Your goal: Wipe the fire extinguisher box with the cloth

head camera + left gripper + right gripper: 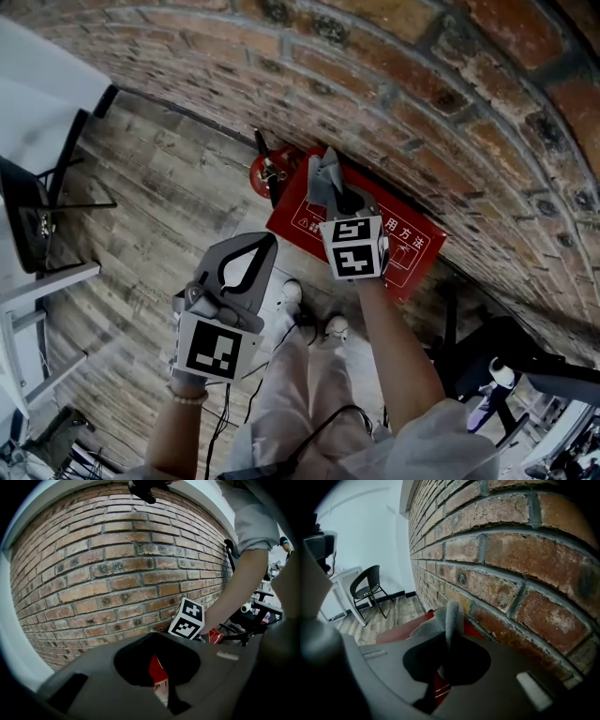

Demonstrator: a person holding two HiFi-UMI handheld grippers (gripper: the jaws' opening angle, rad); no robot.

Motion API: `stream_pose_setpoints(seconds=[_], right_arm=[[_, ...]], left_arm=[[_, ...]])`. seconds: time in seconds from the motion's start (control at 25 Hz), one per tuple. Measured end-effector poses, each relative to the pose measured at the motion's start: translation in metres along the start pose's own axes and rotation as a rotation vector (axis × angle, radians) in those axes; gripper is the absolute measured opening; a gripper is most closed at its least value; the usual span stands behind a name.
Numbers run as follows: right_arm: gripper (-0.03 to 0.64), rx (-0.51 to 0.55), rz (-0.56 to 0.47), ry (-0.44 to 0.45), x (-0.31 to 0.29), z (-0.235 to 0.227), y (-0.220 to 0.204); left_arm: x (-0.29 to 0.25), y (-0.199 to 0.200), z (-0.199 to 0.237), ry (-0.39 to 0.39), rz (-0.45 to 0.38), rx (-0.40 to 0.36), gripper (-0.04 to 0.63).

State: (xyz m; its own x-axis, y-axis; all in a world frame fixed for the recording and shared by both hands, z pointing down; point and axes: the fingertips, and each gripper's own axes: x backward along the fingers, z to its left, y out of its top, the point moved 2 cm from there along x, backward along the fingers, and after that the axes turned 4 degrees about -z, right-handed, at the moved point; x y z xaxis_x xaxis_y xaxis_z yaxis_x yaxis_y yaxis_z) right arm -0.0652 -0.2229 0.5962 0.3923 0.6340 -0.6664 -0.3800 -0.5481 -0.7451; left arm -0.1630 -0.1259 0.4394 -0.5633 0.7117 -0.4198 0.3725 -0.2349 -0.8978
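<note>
Right tool (450,641) grips cloth (449,616); only head view shows extinguisher (265,172).

Soft, even daylight is filling all three views, and the white wall (361,522) in the right gripper view is washing out pale. The brick wall (394,84) is bending in strong fisheye curves, with black vignetting darkening the corners of both gripper views. The near grey body of the right tongs (449,637) is blurring out of focus, while the cloth (451,616) is showing fairly sharp. Shadows are lying faint on the wooden floor (159,187).
</note>
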Motion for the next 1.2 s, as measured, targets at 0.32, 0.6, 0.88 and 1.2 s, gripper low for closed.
stream_pose_setpoints(seconds=[0.32,0.6,0.88,1.2], right_arm=[[0.018,-0.017,-0.004,-0.021,0.013,-0.014,-0.012],[0.018,-0.024,0.012,-0.04,0.026,-0.029,-0.025],[0.018,-0.036,0.009,-0.059,0.038,-0.043,-0.036],[0.018,-0.053,0.004,-0.086,0.053,-0.059,-0.051]], left_arm=[[-0.008,0.007,-0.015,-0.018,-0.007,-0.008,-0.003],[-0.015,0.015,-0.027,-0.036,-0.018,-0.021,-0.003],[-0.018,0.018,-0.042,-0.055,-0.015,-0.029,-0.003],[-0.025,0.024,-0.056,-0.074,-0.025,-0.041,-0.003]])
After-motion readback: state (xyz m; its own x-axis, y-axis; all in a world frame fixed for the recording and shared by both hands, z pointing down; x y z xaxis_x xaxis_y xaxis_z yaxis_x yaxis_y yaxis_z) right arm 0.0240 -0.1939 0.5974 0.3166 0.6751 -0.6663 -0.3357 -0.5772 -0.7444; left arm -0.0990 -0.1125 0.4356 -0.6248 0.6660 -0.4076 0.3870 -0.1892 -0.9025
